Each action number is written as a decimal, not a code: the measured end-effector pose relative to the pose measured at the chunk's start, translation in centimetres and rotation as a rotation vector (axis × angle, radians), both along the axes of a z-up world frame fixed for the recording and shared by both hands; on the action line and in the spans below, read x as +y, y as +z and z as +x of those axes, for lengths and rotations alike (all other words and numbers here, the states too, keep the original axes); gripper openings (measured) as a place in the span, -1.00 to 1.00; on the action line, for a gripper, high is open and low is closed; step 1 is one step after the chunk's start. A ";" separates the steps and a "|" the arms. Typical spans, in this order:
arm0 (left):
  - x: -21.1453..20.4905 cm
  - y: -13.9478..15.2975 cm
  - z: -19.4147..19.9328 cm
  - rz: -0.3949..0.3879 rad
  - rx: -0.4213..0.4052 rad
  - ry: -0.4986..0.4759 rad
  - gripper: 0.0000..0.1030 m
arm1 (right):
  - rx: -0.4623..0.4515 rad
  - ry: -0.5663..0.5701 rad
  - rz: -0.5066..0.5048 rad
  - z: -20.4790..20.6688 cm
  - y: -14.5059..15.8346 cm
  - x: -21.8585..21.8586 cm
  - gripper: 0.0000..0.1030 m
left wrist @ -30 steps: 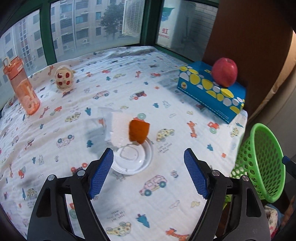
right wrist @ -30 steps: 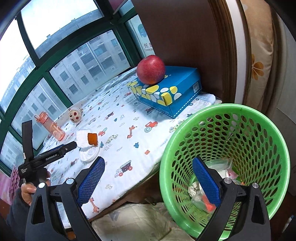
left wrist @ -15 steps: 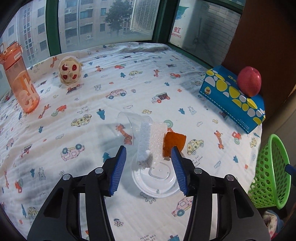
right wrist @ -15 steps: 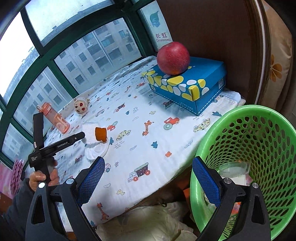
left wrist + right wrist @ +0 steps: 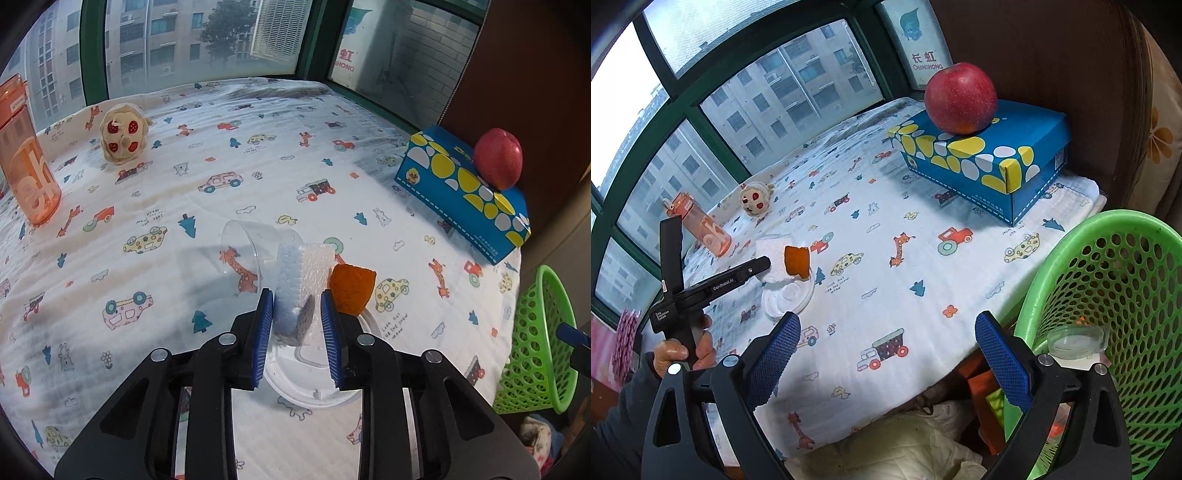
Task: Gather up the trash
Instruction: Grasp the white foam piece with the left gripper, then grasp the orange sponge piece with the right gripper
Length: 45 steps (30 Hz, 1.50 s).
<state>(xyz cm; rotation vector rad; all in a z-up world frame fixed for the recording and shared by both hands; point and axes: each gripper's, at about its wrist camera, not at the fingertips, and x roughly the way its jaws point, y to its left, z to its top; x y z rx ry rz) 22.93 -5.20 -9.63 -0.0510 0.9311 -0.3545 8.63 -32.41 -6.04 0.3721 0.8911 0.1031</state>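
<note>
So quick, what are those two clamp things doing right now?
Left gripper: jaws closed on the white foam block.
Right gripper: jaws wide open, holding nothing, beside the green plastic mesh basket.

"CHANGHONG" on window sign (image 5: 928,61); "GenRobot.AI" on left gripper (image 5: 764,264)

Green basket (image 5: 1108,280), red apple (image 5: 960,98), blue-yellow box (image 5: 990,158).

The foam block (image 5: 306,273) stands between the left claw's (image 5: 297,314) fingers, on the near lid (image 5: 314,384). A clear cup (image 5: 247,254) lies tipped just left of it, an orange peel (image 5: 351,288) just right. Far left stand a bottle (image 5: 26,162) and plush toy (image 5: 123,136); far right, an apple (image 5: 498,157) sits on a box (image 5: 461,192). The basket (image 5: 1108,295) sits right of the right claw (image 5: 886,363).
</note>
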 end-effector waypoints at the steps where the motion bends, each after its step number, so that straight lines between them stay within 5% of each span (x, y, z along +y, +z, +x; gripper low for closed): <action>1: 0.1 0.0 -0.1 -0.001 -0.004 -0.002 -0.63 | 0.001 0.002 0.000 0.1 0.0 0.1 0.79; 16: 3.4 3.7 -2.6 -0.051 -0.066 0.039 -0.63 | -0.002 0.103 -0.005 2.9 -0.6 5.0 0.77; 26: 7.4 5.2 -4.3 -0.070 -0.091 0.086 -0.63 | 0.010 0.223 -0.031 6.4 -2.0 10.3 0.43; 45: 11.2 3.7 -4.8 -0.118 -0.058 0.129 -0.63 | 0.039 0.309 -0.098 13.4 -5.1 16.4 -0.05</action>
